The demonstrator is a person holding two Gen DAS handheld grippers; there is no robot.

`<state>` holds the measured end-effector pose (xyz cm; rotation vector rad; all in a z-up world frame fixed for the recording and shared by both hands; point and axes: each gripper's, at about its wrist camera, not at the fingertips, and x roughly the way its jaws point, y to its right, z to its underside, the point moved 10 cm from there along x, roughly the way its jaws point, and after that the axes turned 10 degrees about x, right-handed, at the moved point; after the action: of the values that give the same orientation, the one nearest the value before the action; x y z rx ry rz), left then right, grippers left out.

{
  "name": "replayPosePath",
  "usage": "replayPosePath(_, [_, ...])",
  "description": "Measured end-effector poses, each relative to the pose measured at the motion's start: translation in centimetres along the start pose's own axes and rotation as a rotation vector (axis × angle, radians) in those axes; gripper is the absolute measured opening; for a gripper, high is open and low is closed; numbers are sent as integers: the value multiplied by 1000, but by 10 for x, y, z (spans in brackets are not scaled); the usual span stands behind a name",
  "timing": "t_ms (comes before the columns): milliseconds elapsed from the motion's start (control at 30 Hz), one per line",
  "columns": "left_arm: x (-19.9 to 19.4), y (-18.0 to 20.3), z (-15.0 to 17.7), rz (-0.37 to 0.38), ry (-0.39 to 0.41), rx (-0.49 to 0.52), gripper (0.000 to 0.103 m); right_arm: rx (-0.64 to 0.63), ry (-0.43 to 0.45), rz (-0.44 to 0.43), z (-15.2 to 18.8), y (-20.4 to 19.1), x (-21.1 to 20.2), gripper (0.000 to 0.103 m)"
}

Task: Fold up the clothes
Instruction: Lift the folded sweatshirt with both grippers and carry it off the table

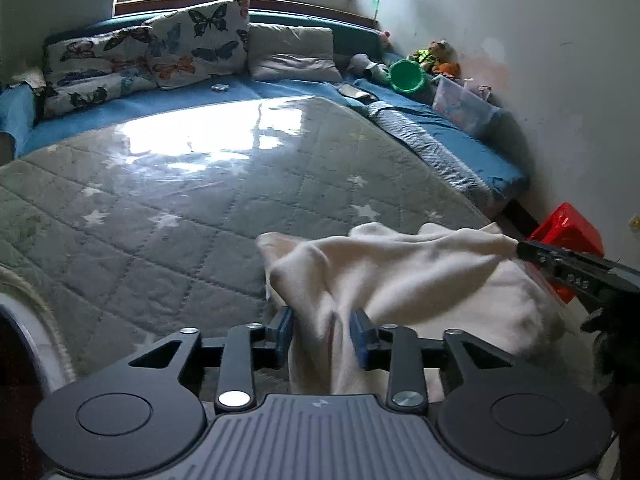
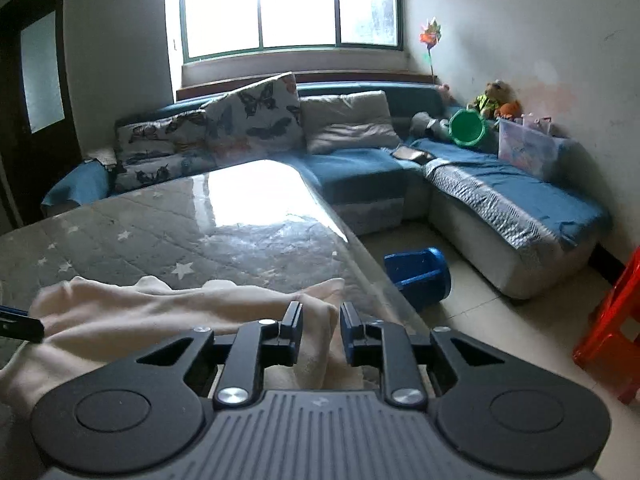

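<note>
Both the left gripper [image 1: 322,326] and right gripper [image 2: 320,322] stand part open, loosely straddling bunched folds of the cream garment [image 1: 400,268] on the quilted table [image 1: 160,200].

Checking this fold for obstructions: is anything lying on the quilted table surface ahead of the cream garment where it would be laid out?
Nothing visible. The quilted star-patterned cover ahead of the cream garment is bare up to the sofa. Both tongs, left and right, already have the cloth between them.
</note>
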<state>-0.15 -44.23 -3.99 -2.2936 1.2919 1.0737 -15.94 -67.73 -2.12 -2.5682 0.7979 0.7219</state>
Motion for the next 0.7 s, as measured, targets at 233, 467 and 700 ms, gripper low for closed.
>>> replayPosePath(233, [-27, -17, 8, -61, 31, 46, 50, -142, 19, -94, 18, -54, -25, 54])
replayPosePath(467, [-70, -42, 30, -113, 62, 21, 58, -277, -15, -176, 56, -122, -30, 60])
replayPosePath(700, [-123, -87, 68, -220, 103, -48, 62, -422, 52, -169, 78, -159, -45, 67])
